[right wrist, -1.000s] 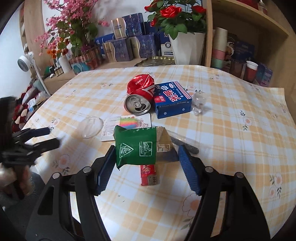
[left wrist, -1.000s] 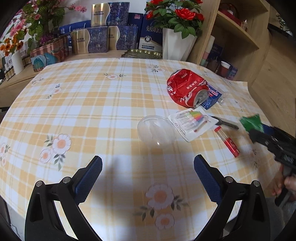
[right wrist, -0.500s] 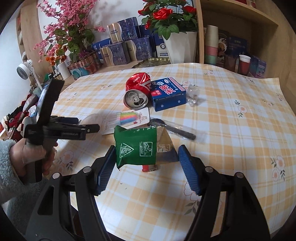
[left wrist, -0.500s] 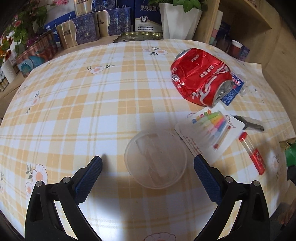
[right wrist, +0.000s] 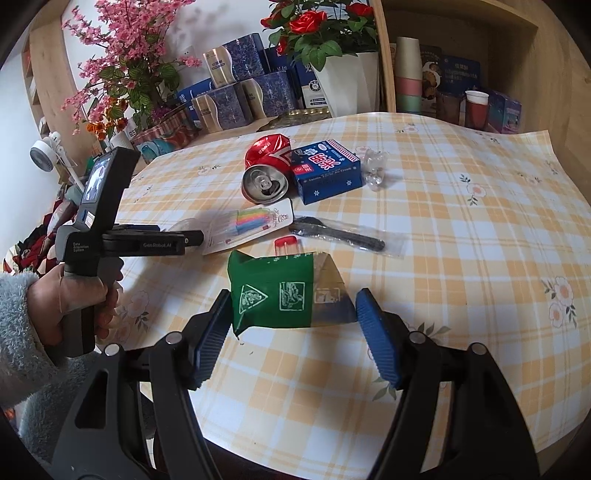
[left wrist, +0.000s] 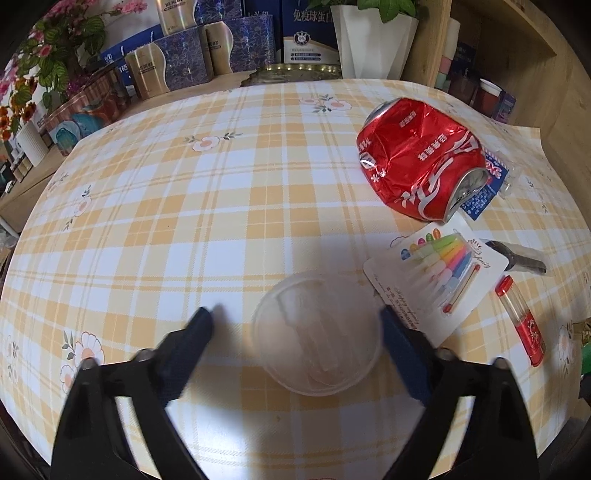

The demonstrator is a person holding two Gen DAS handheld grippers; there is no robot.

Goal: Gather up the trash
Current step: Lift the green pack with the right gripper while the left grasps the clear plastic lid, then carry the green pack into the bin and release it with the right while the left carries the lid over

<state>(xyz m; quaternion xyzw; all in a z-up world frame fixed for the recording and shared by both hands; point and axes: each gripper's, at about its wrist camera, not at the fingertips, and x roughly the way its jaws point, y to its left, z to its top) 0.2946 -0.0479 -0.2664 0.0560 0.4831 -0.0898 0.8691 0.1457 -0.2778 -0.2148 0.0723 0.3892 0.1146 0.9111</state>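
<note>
Green packet (right wrist: 271, 293) hides most of red tube (right wrist: 286, 245)

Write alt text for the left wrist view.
The left tool, jaws closing, straddles a clear plastic lid lying on a yellow plaid tablecloth. To the right lie a crushed red can, a candle pack and a small red-capped tube.

My table (right wrist: 461, 229) wears a yellow plaid floral cloth. Behind it I see a wooden shelf unit (right wrist: 461, 55), a white wall (right wrist: 229, 22), and daylight.
</note>
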